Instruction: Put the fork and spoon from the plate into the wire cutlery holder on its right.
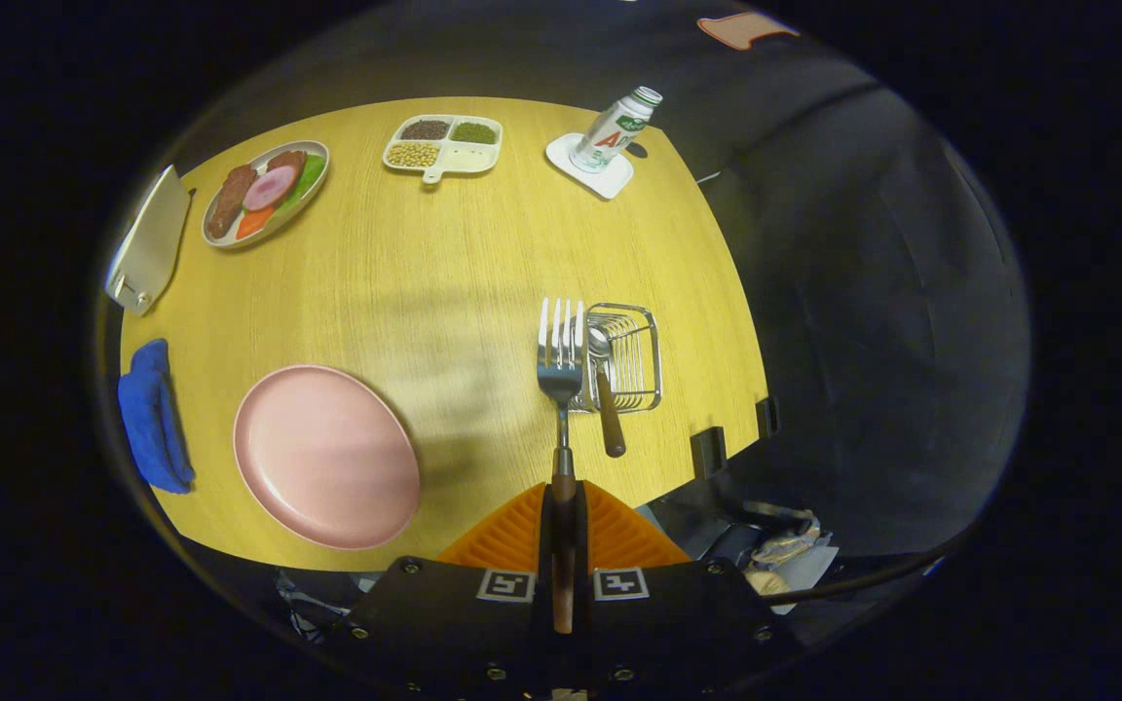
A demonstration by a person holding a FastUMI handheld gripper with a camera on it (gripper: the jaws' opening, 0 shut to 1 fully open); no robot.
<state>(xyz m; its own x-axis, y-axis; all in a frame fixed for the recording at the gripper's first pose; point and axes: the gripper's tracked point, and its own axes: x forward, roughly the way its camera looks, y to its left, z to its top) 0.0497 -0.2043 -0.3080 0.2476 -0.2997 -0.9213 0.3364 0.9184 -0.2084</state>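
Tongs [562, 516] grip fork [560, 350], tines pointing straight ahead

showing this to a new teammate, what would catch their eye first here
First the fork, clamped by its handle in the gripper and held tines-forward above the yellow table. Just beyond it stands the wire cutlery holder, with the spoon already in it. The pink plate, to the fork's left, is bare.

Bare table [444, 282] ahead; spoon [606, 389] occupies the wire holder's [641, 360] near side.
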